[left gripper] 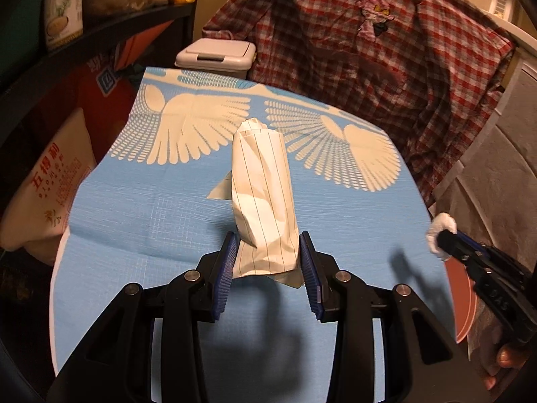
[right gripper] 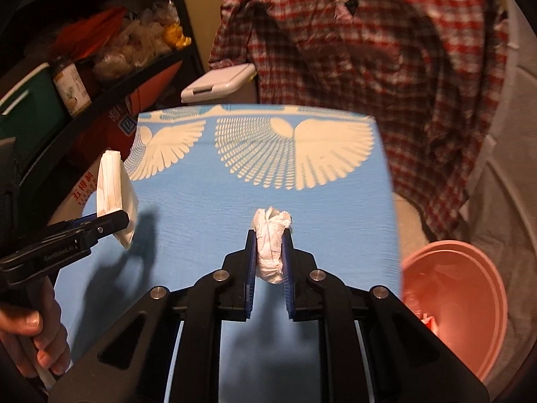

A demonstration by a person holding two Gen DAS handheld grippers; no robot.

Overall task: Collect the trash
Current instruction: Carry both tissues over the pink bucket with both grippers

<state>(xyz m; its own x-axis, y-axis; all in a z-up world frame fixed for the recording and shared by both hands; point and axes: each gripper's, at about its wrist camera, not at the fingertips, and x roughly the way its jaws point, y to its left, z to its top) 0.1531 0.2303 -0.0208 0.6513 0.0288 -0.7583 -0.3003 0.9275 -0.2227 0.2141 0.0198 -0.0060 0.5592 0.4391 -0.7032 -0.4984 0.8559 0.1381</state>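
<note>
left wrist view: left tool [left gripper: 268,262] clamped lined paper wad [left gripper: 265,198] above blue tabletop [left gripper: 151,208], frame centre. right tool [right gripper: 268,258] pinched tissue ball [right gripper: 271,245]. risk: loosely crumpled paper could slip from pads mid-carry. pink bin [right gripper: 470,302] lower right; lidded white bin [left gripper: 214,53] and plaid shirt [left gripper: 369,50] behind; path to pink bin looked unobstructed.

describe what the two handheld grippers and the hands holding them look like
Both the left gripper and right gripper are matte black plastic linkages with round silver pivot pins and ribbed blue pads on the fingers. The right gripper's side carries embossed lettering. Bare hands grip the handles; no sleeves or cables show.
</note>
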